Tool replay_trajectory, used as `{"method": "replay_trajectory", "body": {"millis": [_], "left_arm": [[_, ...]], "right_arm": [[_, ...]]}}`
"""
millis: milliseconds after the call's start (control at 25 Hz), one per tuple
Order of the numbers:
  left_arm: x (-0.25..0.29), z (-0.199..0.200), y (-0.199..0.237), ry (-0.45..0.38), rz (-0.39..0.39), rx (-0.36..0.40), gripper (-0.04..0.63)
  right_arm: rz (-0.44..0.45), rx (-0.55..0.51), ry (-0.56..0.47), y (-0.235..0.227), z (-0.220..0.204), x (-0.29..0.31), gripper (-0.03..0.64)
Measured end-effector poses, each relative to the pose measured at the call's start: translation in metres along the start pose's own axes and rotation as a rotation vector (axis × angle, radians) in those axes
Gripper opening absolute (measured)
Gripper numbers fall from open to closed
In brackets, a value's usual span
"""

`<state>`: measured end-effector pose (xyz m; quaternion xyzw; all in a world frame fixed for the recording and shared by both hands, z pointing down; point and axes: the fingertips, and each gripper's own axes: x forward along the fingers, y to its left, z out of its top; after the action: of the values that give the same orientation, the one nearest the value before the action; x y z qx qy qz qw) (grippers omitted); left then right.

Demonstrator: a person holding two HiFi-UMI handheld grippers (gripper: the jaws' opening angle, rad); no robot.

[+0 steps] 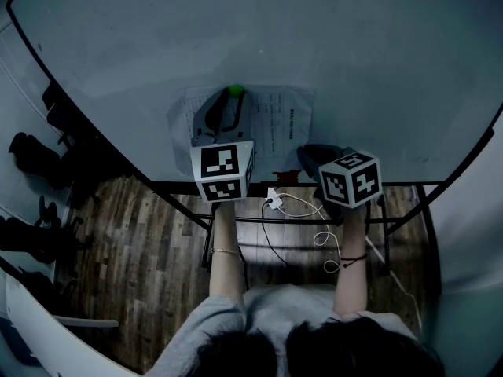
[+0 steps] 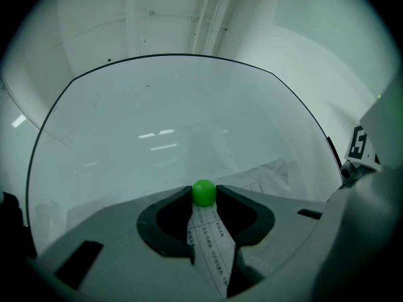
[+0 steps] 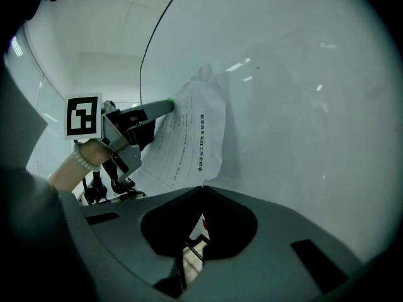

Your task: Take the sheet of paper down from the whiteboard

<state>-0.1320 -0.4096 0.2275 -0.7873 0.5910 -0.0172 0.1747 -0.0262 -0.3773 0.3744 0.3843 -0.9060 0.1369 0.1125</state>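
Both grippers at the paper on the whiteboard, one on the knob, one at the corner.

The paper (image 1: 277, 118) hangs low on the whiteboard (image 1: 236, 30), a printed form held at its top edge by a green knob (image 2: 203, 192). The left gripper (image 1: 233, 97) points at the board with its jaws closed on that knob, one tip on each side of it. The right gripper (image 3: 201, 189) sits lower and to the right with its jaws closed together; the paper's lower corner runs down into the tips, so it seems nipped there (the sheet bows off the board on that side and throws a shadow). In the head view a white cable (image 1: 292, 204) lies on the board's frame below, above a wooden floor (image 1: 149, 242).
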Motion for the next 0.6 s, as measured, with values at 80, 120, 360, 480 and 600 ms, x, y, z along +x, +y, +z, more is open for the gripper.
{"method": "replay_trajectory", "body": {"millis": [80, 120, 360, 480, 600], "left_arm": [[0.000, -0.002, 0.001, 0.004, 0.000, 0.000, 0.126], [0.000, -0.001, 0.000, 0.004, 0.000, -0.001, 0.126], [0.000, -0.001, -0.001, 0.000, -0.001, -0.005, 0.126], [0.000, -0.001, -0.002, 0.001, -0.002, -0.005, 0.126], [0.000, -0.001, -0.002, 0.001, 0.000, -0.007, 0.126]], "right_arm": [[0.008, 0.001, 0.009, 0.001, -0.002, 0.000, 0.002], [0.011, 0.001, 0.013, 0.001, -0.003, 0.000, 0.002], [0.026, 0.005, 0.034, 0.001, -0.009, 0.001, 0.002], [0.034, 0.010, 0.042, 0.001, -0.012, 0.001, 0.002], [0.028, 0.007, 0.069, -0.002, -0.019, 0.001, 0.002]]}}
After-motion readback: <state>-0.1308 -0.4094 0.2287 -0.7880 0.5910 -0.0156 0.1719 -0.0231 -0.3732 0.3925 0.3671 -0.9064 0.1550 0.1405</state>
